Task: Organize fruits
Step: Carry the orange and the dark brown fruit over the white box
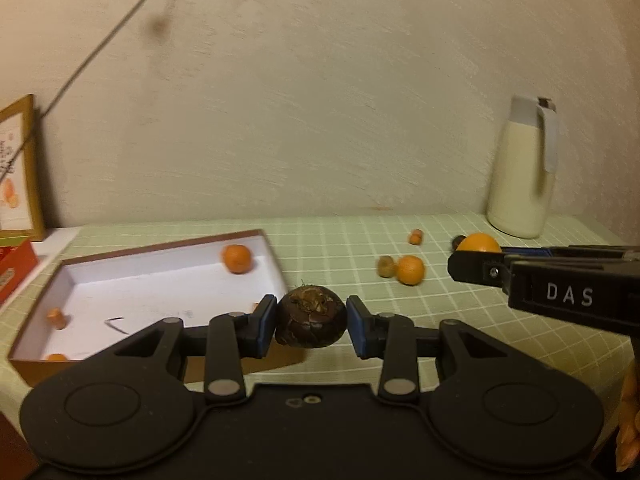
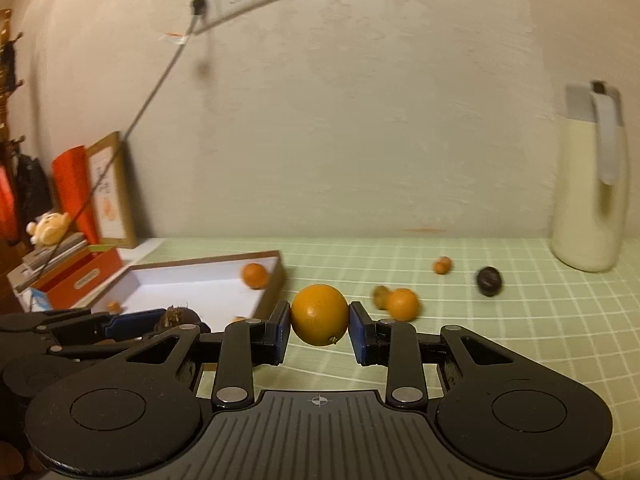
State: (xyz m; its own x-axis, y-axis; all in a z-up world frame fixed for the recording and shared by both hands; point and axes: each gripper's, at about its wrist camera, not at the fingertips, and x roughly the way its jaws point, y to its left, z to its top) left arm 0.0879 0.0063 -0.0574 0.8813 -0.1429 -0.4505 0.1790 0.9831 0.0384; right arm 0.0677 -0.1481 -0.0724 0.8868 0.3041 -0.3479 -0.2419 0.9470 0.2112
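Left wrist view: the left gripper (image 1: 311, 322) is clamping a dark brown fruit (image 1: 311, 322) beside the box (image 1: 160, 248). The right gripper (image 2: 319, 315) is gripping an orange (image 2: 319, 315) above the cloth (image 2: 520, 320). Both fruits seem to be travelling boxward; next, lowering and releasing inside.

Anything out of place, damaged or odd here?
The dark fruit gripped by the left gripper has a cracked, flaky skin. Loose fruits still lie on the cloth outside the box: an orange, small ones and a dark one. Nothing spilled.
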